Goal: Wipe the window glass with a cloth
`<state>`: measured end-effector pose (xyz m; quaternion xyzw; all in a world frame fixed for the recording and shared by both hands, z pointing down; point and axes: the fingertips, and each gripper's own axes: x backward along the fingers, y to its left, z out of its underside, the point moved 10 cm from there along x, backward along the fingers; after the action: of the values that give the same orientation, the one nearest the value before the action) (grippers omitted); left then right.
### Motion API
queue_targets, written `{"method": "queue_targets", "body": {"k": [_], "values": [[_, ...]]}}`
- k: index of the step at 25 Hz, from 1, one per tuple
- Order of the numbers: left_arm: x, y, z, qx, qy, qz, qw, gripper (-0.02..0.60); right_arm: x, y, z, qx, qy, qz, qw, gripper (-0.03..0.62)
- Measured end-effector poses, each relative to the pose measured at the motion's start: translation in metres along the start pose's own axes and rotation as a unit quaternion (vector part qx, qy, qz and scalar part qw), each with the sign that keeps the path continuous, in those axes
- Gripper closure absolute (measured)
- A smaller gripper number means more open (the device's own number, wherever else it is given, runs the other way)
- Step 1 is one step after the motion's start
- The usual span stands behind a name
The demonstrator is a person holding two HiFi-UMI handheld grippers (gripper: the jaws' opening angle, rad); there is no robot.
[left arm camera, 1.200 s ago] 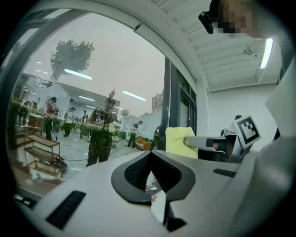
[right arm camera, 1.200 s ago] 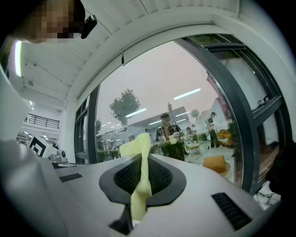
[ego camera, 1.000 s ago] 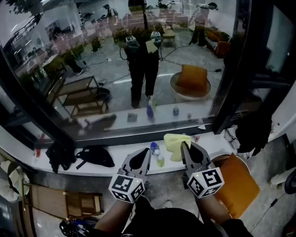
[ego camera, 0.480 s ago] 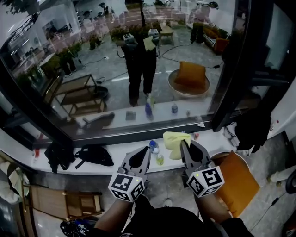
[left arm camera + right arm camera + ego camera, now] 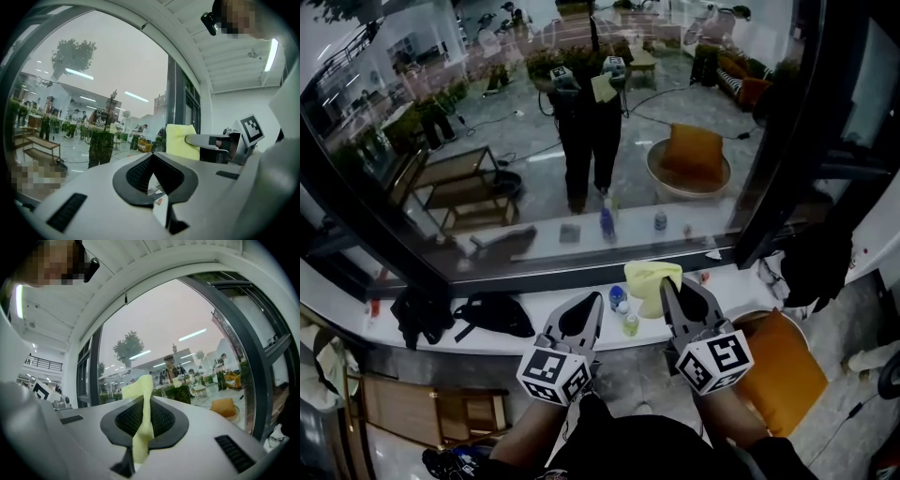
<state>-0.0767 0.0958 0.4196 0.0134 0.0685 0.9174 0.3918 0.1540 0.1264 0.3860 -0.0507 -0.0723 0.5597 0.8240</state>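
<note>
right tongs (image 5: 665, 284) pinch a thin fold of cloth (image 5: 645, 277); rubbing the glass (image 5: 487, 169) may tug it loose. left tongs (image 5: 597, 300) closed, empty.

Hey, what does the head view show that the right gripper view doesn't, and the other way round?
Only the head view shows the white sill below the window, with small bottles and a black bag on it, and the left gripper beside the right one. Only the right gripper view shows the right gripper from close up, its jaws shut on the yellow cloth, and a ceiling light. Both show that cloth and the window glass.
</note>
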Motion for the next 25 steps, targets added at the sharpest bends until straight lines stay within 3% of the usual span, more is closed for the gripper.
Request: {"method": "queue_targets", "body": {"k": [11,25], "values": [[-0.019,0.064,-0.009,0.01,0.002,0.003,0.9999,0.577,-0.068,0.012,0.003,0.002,0.009,0.001,1.0,0.556],[-0.037,0.17,-0.018,0.022,-0.003,-0.017,0.9996,0.577,-0.194,0.041,0.001,0.018,0.004,-0.017,1.0,0.556]]}}
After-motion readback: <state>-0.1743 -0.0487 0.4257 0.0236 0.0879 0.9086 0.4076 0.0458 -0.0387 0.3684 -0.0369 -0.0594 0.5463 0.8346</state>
